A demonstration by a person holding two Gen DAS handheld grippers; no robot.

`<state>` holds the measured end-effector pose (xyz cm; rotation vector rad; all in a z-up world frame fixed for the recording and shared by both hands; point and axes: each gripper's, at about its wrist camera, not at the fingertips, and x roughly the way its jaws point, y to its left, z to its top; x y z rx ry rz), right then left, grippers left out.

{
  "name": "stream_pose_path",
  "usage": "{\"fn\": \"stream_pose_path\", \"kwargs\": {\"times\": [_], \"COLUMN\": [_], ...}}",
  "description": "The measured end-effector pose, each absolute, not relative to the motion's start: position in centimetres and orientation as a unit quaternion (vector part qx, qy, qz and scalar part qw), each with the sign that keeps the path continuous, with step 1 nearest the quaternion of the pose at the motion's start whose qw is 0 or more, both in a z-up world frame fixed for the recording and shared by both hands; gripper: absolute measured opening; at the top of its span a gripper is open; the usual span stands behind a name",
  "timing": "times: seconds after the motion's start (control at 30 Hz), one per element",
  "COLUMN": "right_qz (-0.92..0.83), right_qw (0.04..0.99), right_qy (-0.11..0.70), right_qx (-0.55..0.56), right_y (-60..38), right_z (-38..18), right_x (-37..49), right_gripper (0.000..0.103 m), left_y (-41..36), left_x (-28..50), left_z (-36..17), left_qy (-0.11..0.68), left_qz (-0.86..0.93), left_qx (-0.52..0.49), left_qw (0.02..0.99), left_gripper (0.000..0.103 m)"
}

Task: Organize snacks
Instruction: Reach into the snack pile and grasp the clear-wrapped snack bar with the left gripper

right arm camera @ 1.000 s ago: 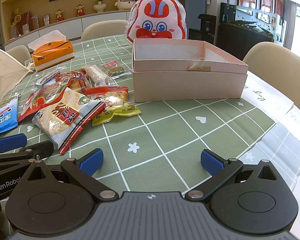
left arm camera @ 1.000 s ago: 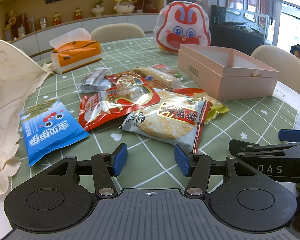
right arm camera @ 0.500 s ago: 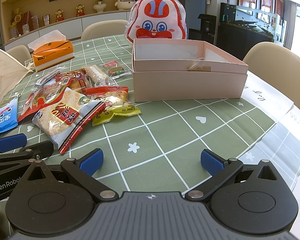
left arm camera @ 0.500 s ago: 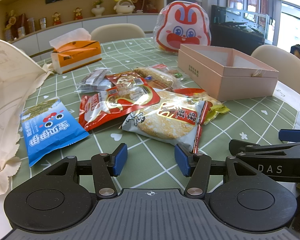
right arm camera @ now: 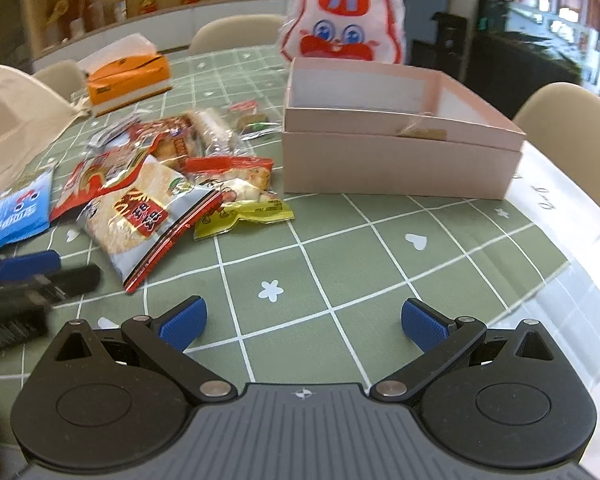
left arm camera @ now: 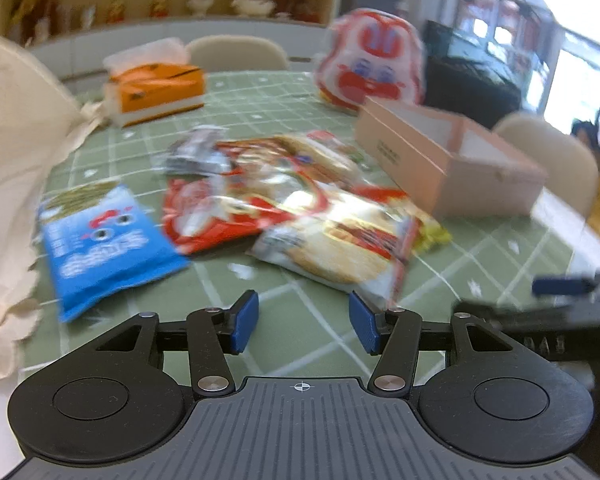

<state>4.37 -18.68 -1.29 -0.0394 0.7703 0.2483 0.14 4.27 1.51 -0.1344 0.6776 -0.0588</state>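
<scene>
A heap of snack packets lies on the green checked tablecloth: a blue packet [left arm camera: 100,244], a red packet [left arm camera: 212,208], a rice-cracker bag [left arm camera: 340,240] [right arm camera: 140,212] and a yellow packet [right arm camera: 244,212]. To their right stands an open pink box [right arm camera: 400,148] [left arm camera: 448,160] holding one small wrapped item [right arm camera: 420,132]. My left gripper [left arm camera: 303,320] is open just short of the rice-cracker bag, nothing between its blue pads. My right gripper [right arm camera: 303,322] is wide open over bare cloth in front of the box. The left gripper [right arm camera: 24,272] shows at the right wrist view's left edge.
A rabbit-face bag [right arm camera: 340,28] stands behind the box. An orange tissue box [right arm camera: 128,80] sits at the far left, and a cream cloth bag [left arm camera: 12,168] lies at the left edge. Beige chairs [right arm camera: 572,116] ring the table. A white sheet [right arm camera: 556,196] covers the right edge.
The left gripper has moved toward the snack heap and the left view is now blurred. The right gripper has tilted a little, bringing the box and snacks closer in view.
</scene>
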Motion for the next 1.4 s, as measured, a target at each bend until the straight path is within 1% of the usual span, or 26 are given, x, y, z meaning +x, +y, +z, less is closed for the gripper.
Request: {"fn": "stream_pose_path", "kwargs": {"times": [0.1, 0.23, 0.27, 0.4, 0.53, 0.63, 0.7, 0.9, 0.97, 1.07, 1.13, 1.2, 1.3, 1.4], "right_qz": [0.137, 0.168, 0.171, 0.186, 0.194, 0.22, 0.225, 0.233, 0.232, 0.23, 0.237, 0.247, 0.25, 0.244], "right_qw": [0.914, 0.905, 0.906, 0.925, 0.94, 0.929, 0.925, 0.919, 0.92, 0.924, 0.923, 0.919, 0.92, 0.925], "right_qy": [0.381, 0.388, 0.383, 0.323, 0.276, 0.295, 0.304, 0.316, 0.313, 0.304, 0.304, 0.307, 0.301, 0.292], "right_qx": [-0.027, -0.05, -0.049, -0.075, -0.061, -0.051, -0.041, -0.04, -0.039, -0.032, -0.019, -0.01, -0.012, -0.009], "right_y": [-19.0, -18.3, -18.0, -16.1, -14.9, -14.2, -14.0, -13.7, -13.9, -14.0, -14.3, -14.7, -15.2, -16.2], "right_z": [-1.1, -0.6, -0.3, 1.3, 2.7, 3.1, 2.9, 1.9, 2.0, 2.3, 2.0, 1.6, 1.1, 0.9], "right_x": [4.8, 6.2, 6.3, 5.6, 5.9, 7.2, 7.7, 8.0, 8.0, 8.4, 8.5, 8.6, 8.6, 8.9], "right_gripper": [0.103, 0.103, 0.101, 0.1, 0.1, 0.1, 0.1, 0.1, 0.1, 0.1, 0.1, 0.1, 0.1, 0.1], "left_y": [7.8, 12.3, 13.2, 16.3, 18.5, 18.4, 17.8, 15.1, 14.8, 14.9, 15.0, 14.6, 13.6, 11.7], "left_x": [0.7, 1.5, 1.7, 3.0, 4.3, 5.4, 6.0, 7.7, 7.8, 7.9, 8.9, 10.9, 15.6, 20.2], "left_z": [2.7, 4.0, 4.1, 4.1, 3.3, 2.6, 2.3, 1.7, 2.1, 4.1, 5.2, 6.0, 6.0, 5.3], "left_qy": [0.322, 0.309, 0.308, 0.308, 0.315, 0.325, 0.319, 0.314, 0.312, 0.28, 0.275, 0.286, 0.327, 0.357], "left_qz": [0.014, 0.07, 0.081, 0.127, 0.133, 0.128, 0.117, 0.039, 0.036, 0.042, 0.038, 0.016, -0.01, 0.038], "left_qx": [-0.093, -0.11, -0.112, -0.124, -0.157, -0.161, -0.157, -0.136, -0.135, -0.143, -0.148, -0.157, -0.165, -0.107], "left_qw": [0.942, 0.942, 0.941, 0.935, 0.927, 0.923, 0.927, 0.939, 0.94, 0.948, 0.949, 0.945, 0.93, 0.927], "left_gripper": [0.055, 0.055, 0.055, 0.055, 0.053, 0.053, 0.053, 0.055, 0.054, 0.054, 0.054, 0.054, 0.055, 0.054]}}
